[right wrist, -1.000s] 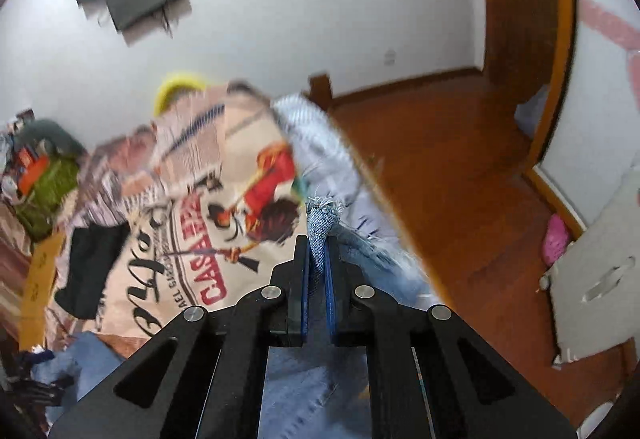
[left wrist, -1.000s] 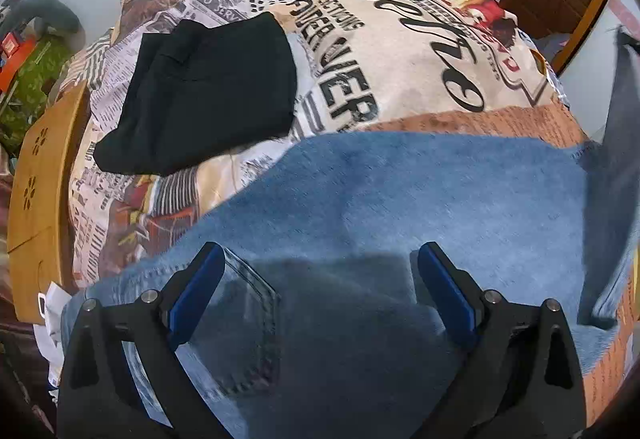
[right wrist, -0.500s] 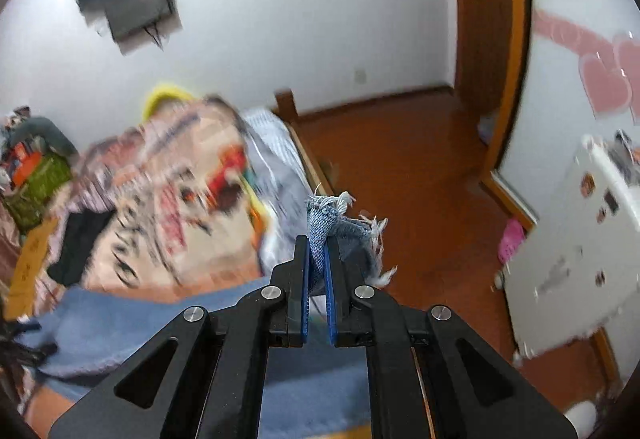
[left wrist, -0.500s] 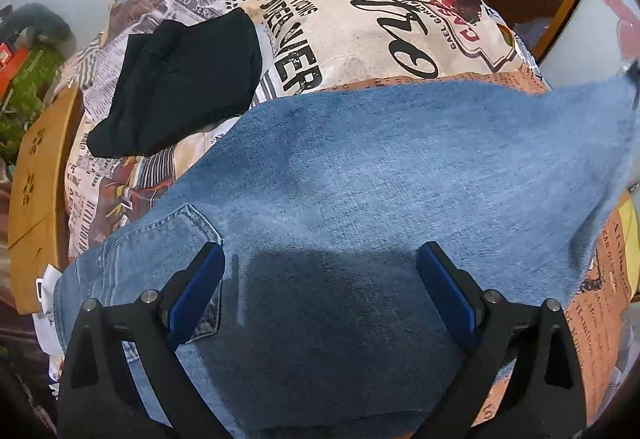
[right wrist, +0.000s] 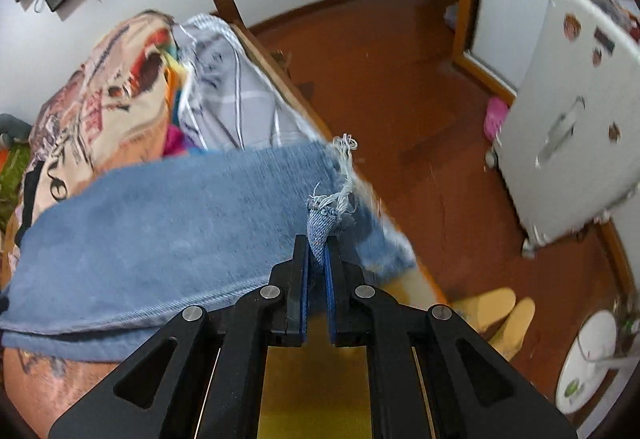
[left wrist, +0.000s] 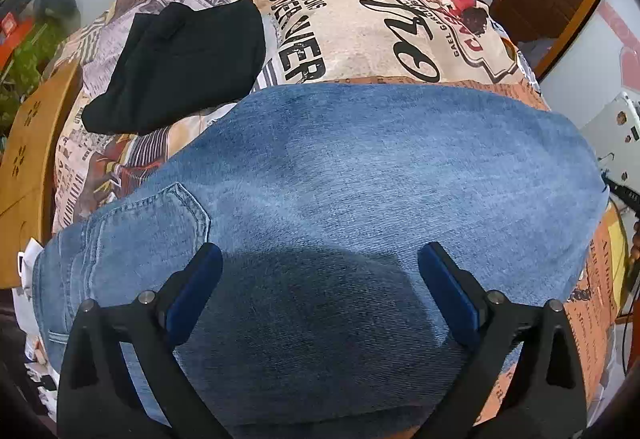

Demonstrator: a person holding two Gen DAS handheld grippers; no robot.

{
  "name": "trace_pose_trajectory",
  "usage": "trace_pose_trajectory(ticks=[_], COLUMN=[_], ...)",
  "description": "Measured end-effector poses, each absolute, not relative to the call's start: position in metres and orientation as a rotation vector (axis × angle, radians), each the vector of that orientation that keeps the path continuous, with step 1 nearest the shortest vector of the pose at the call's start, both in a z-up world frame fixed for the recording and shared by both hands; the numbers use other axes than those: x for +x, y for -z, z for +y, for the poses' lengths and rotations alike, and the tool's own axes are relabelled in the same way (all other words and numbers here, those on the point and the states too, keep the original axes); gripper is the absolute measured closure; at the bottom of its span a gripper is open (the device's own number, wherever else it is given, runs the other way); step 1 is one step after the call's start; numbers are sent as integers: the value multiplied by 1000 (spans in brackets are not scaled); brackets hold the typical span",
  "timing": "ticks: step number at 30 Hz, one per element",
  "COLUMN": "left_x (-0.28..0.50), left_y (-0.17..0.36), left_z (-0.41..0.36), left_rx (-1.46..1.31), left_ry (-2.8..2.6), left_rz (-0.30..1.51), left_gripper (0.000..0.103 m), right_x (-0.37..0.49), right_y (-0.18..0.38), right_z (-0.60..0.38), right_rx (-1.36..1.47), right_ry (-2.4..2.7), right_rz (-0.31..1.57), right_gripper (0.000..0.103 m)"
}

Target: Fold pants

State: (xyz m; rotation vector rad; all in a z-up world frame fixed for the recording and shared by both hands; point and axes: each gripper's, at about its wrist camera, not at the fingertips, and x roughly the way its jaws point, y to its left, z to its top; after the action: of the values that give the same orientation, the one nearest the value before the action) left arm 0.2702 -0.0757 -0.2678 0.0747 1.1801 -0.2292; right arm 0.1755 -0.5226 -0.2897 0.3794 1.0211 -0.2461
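Note:
Blue jeans (left wrist: 360, 175) lie spread flat across the near part of the bed, back pocket at the left, leg end at the right. My left gripper (left wrist: 320, 291) is open and empty, its blue pads just above the denim near the seat. In the right wrist view the jeans (right wrist: 168, 223) stretch leftward over the bed. My right gripper (right wrist: 317, 259) is shut on the frayed hem corner of the jeans leg at the bed's right edge.
A folded black garment (left wrist: 180, 67) lies on the newspaper-print bedspread (left wrist: 360, 19) at the far left. A wooden board (left wrist: 24, 167) stands left of the bed. A grey striped cloth (right wrist: 224, 95), wooden floor (right wrist: 400, 79), white fridge (right wrist: 572, 119) and yellow slippers (right wrist: 496, 311) are on the right.
My right gripper has pulled the jeans leg out to the right and down, laying it flat across the bed. The left gripper stayed open over the seat area.

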Motion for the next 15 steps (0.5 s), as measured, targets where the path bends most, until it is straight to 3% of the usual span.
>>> trace_pose_trajectory(ticks=[3,6,11,15], left_x=[270,270,266,262], left_y=[268,268,256,233], left_z=[-75,-74,-73,-59], left_rx=[62,63,111,130], left_ry=[231,232,227,187], left_rz=[1178,1172,1120,1030], left_gripper=[2,3,3,3], right_x=[173,174,172,177], right_y=[286,276,243,210], right_z=[-521,-514,-494,-464], right_rx=[328,250,171,133], right_ry=[278,321,316,250], right_rz=[1026,1044,988,921], right_gripper=[95,85,57,55])
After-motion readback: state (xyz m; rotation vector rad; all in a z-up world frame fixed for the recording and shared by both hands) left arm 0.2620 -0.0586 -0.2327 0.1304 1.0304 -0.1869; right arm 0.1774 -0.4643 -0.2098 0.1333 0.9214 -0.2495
